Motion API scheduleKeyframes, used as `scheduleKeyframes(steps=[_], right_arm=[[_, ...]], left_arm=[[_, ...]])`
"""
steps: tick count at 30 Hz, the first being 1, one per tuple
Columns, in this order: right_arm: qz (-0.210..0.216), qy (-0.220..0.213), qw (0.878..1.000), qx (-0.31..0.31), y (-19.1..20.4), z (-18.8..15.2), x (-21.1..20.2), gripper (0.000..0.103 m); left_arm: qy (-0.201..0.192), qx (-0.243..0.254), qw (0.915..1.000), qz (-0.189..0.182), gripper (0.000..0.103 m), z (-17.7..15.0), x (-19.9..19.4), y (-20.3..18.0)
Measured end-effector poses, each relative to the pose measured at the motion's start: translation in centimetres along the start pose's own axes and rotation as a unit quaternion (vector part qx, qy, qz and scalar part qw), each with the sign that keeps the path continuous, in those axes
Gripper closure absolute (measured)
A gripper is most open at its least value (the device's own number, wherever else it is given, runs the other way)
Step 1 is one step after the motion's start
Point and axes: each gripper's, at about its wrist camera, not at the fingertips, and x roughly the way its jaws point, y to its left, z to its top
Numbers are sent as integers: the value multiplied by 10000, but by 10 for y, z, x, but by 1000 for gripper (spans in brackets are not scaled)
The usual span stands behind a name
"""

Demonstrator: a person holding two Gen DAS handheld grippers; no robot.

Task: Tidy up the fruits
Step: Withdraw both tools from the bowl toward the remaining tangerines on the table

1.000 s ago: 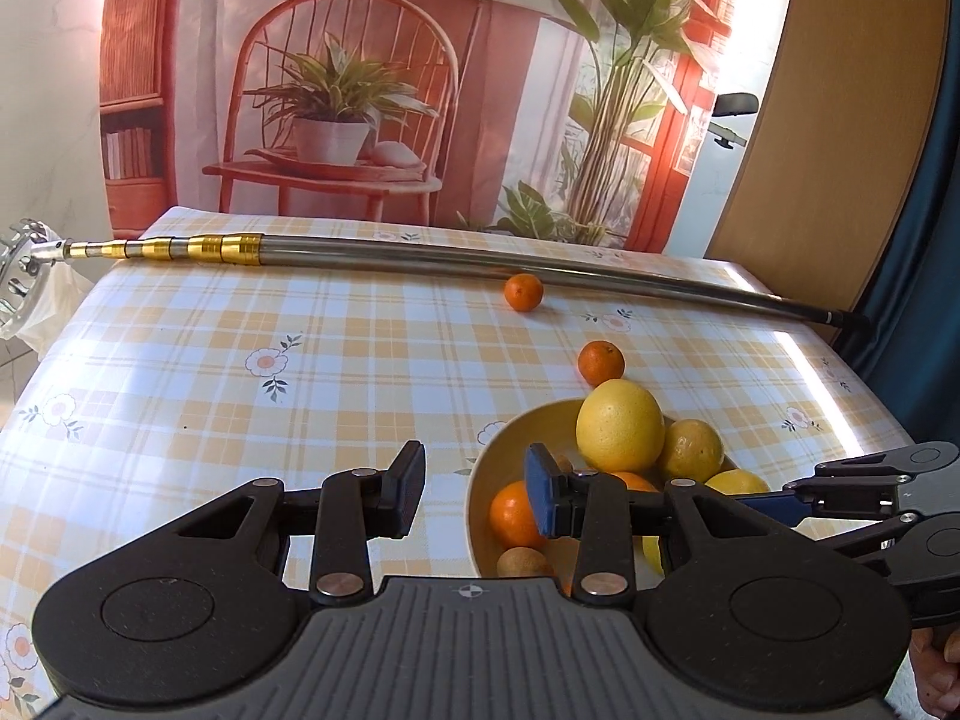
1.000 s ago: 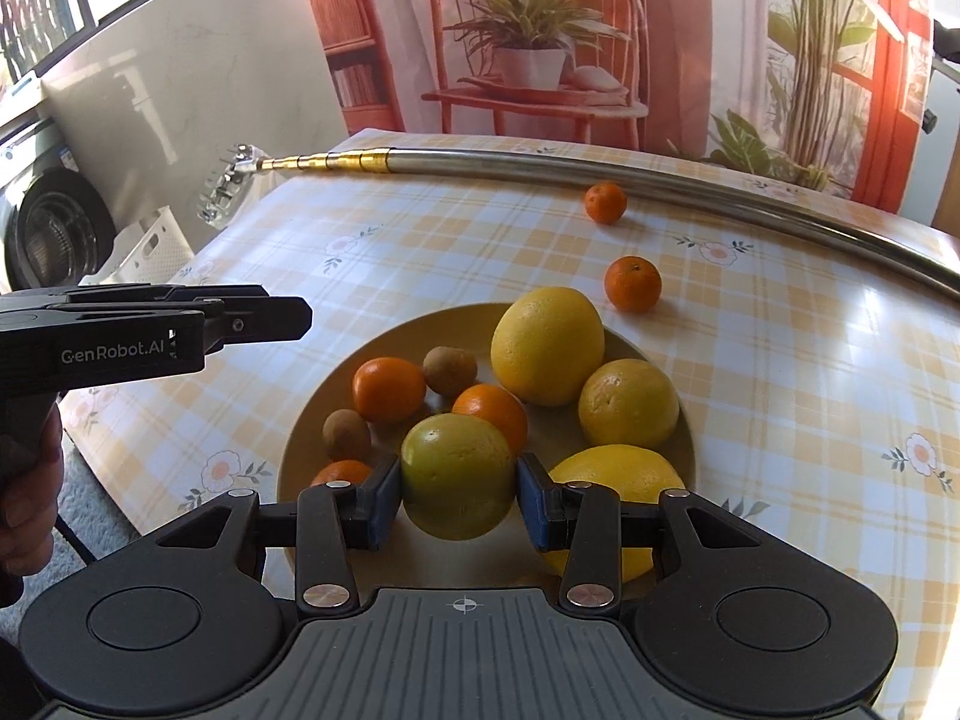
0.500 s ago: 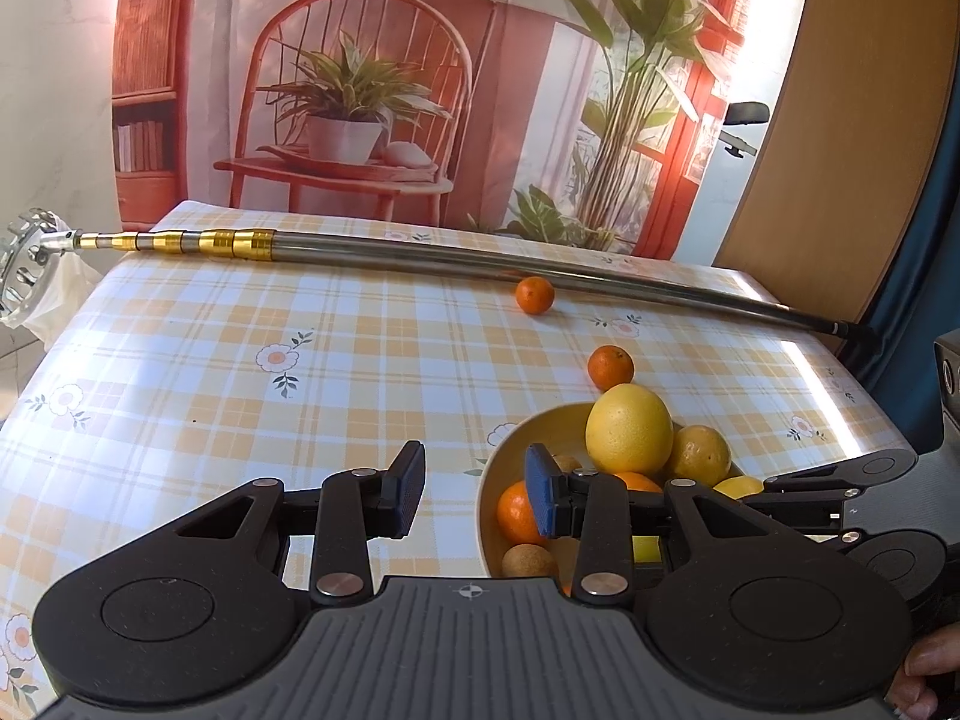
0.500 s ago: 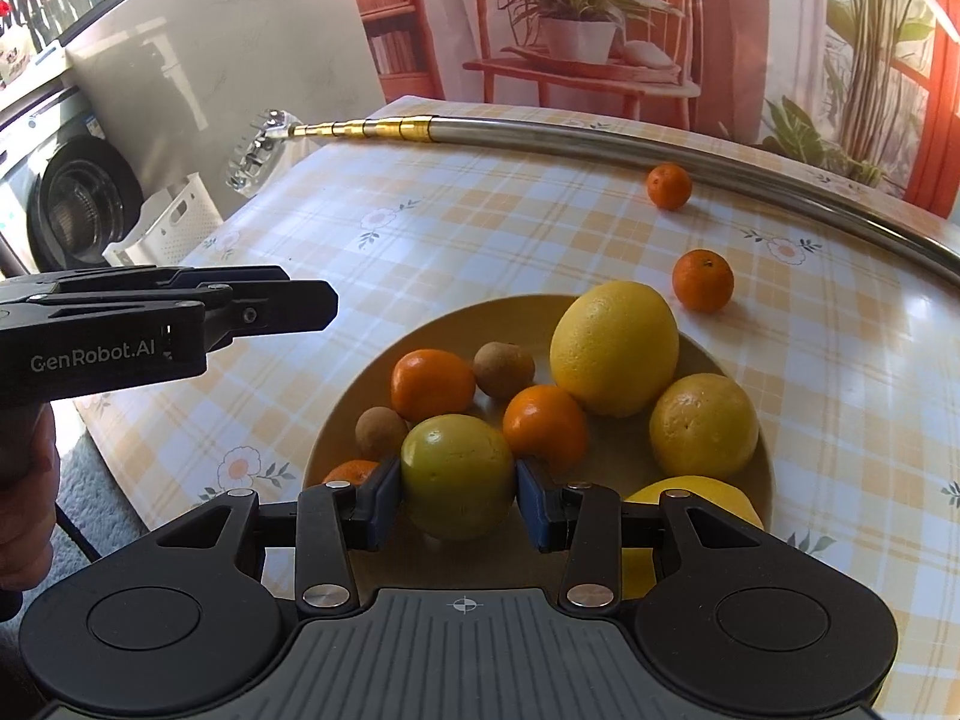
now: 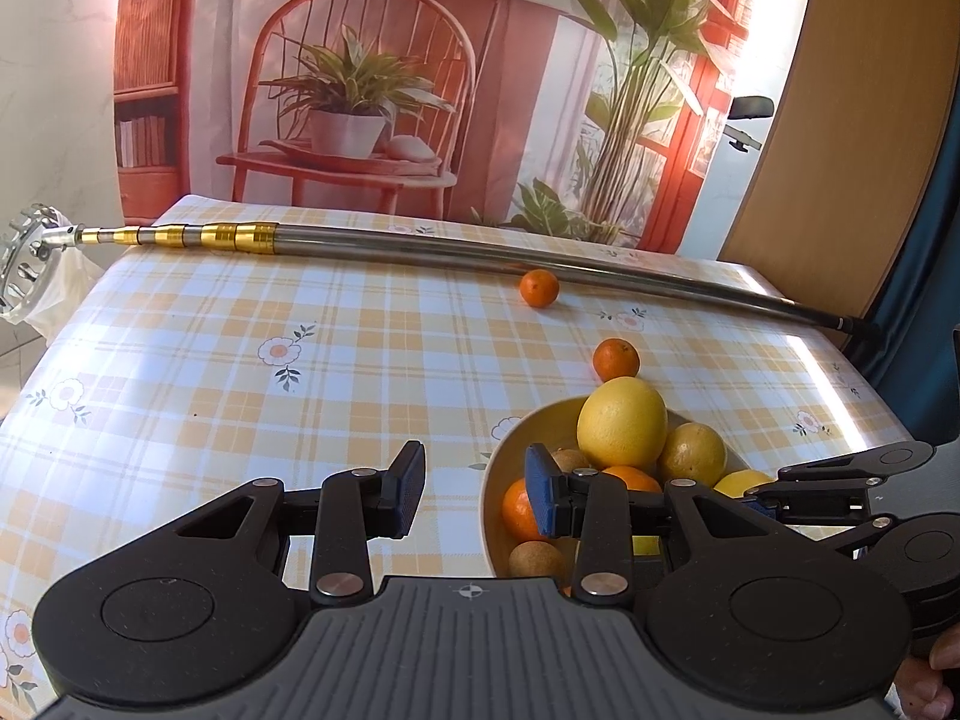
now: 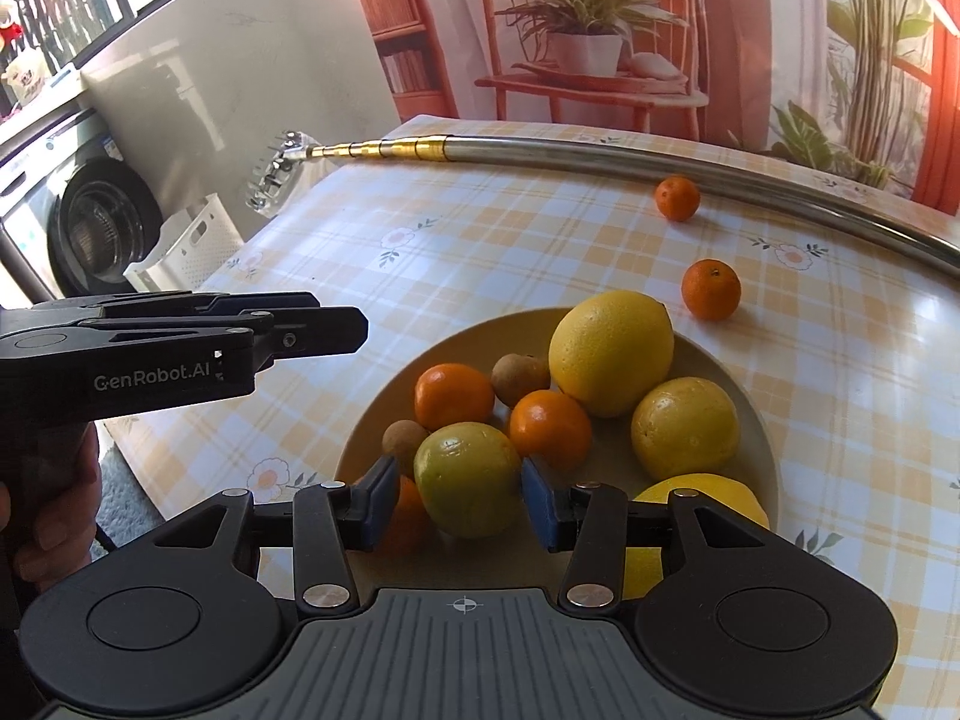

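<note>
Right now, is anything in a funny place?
Yes. Two small oranges sit loose on the table, outside the plate holding the other fruit. A long metal pole also lies across the table.

Plate (image 6: 744, 396) crowded — table (image 5: 240, 396) left free.

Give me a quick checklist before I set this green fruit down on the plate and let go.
1. Right gripper shut on the green fruit: ok.
2. Fruit over the plate, not the table: ok.
3. Fruit resting on the plate already: cannot tell.
4. Free spot below: not ok, a small orange and a brown fruit crowd its left side.
5. Left gripper open and holding nothing: ok.
6. Two oranges still off the plate, on the table: not ok.
</note>
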Motion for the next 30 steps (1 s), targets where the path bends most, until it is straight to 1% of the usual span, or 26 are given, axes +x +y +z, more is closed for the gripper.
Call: scheduleKeyframes(steps=[3, 5, 10, 15, 18, 20, 25, 28, 30], right_arm=[[42, 31, 9999, -103, 2, -4, -4, 61], [-13, 52, 9999, -156, 4, -6, -5, 64], [-111, 87, 9999, -64, -1, -6, -4, 72], [-138, 129, 9998, 24, -5, -10, -3, 73], [-67, 115, 9999, 81, -7, -10, -2, 74], [-6, 85, 9999, 86, -7, -9, 0, 76], [60, 6, 10000, 50, -5, -5, 3, 76], [35, 10, 10000, 26, -4, -4, 2, 76], [17, -66, 10000, 64, -6, -3, -2, 75]], left_arm=[[19, 6, 10000, -6, 64, 0, 1, -1], [20, 41, 10000, -15, 64, -1, 1, -2], [21, 59, 10000, -6, 64, -1, 1, -2], [33, 63, 10000, -12, 64, -2, 2, -2], [47, 84, 9999, -28, 64, -2, 3, -2], [50, 96, 9999, -34, 64, -3, 3, -2], [62, 91, 9999, -20, 64, -3, 3, -1], [68, 93, 9999, -14, 64, -3, 3, -2], [79, 92, 9999, -11, 64, -3, 3, -2]])
